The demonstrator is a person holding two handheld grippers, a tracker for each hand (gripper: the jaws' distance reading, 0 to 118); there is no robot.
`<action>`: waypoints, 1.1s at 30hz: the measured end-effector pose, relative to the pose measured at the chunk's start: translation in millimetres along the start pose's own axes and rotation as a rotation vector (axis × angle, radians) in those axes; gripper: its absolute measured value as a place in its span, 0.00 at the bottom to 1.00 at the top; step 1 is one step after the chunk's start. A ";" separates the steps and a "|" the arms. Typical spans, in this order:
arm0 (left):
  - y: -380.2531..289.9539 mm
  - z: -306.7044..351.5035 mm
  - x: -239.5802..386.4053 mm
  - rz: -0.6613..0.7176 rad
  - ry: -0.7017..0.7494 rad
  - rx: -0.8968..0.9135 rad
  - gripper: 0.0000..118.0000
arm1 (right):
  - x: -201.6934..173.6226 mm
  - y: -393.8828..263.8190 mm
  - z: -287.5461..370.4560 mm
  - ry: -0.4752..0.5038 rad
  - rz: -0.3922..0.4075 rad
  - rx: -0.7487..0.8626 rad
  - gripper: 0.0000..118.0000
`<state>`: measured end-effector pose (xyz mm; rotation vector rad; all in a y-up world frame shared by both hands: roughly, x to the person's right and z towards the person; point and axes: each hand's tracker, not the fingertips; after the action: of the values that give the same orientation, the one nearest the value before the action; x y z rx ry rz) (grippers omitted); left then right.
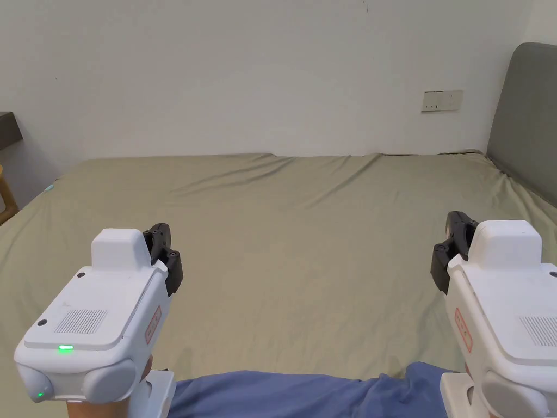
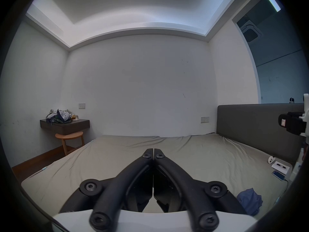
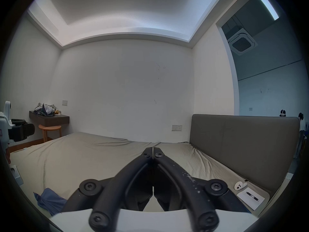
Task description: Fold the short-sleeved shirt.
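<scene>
While both tongs, left and right, hover pressed together and empty, we have grasped nothing. Our crumpled blue cotton short-sleeved shirt lies at the near edge of the olive-sheeted bed, likely within easy reach.

garment: short-sleeved shirt, plain blue cloth, soft and matte, no print that can be made out
state: unfolded and rumpled, with loose folds and ridges across the cloth; sleeves and collar cannot be told apart
pose: lying low in a crumpled heap, not spread flat; in the left gripper view it bunches into a small mound, in the right gripper view its edge lifts into a peak
place: on the bed, at the near edge of the olive sheet, close to the person
contact: rests on the sheet alone; nothing grips it
</scene>
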<state>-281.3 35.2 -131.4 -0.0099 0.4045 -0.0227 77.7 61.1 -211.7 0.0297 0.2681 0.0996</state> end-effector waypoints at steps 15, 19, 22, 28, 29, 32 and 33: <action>-66.9 -27.1 -108.8 0.508 -0.231 -0.478 0.00 | -20.9 -1.0 -8.7 0.027 0.044 -0.040 0.01; -108.6 -28.2 -160.7 0.577 -0.230 -0.628 0.00 | -27.6 -6.4 -17.7 0.038 0.054 -0.062 0.01; -144.8 -29.8 -198.2 0.646 -0.253 -0.728 0.01 | -32.6 -11.3 -24.2 0.041 0.061 -0.079 0.01; -205.4 -25.7 -222.2 0.751 -0.220 -0.865 0.75 | -40.9 -24.4 -38.5 0.041 0.098 -0.114 0.01; -215.2 -27.7 -226.3 0.756 -0.211 -0.891 0.84 | -41.9 -26.2 -40.9 0.042 0.104 -0.120 0.01; -239.2 -33.6 -234.7 0.795 -0.192 -0.925 0.84 | -46.2 -31.9 -49.3 0.041 0.131 -0.147 0.01; -246.5 -37.0 -236.7 0.792 -0.183 -0.941 0.84 | -47.3 -33.8 -52.6 0.043 0.135 -0.153 0.01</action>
<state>-518.4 -205.7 -68.8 -0.7726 0.1836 0.9454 21.5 23.5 -251.4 -0.1065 0.3009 0.2550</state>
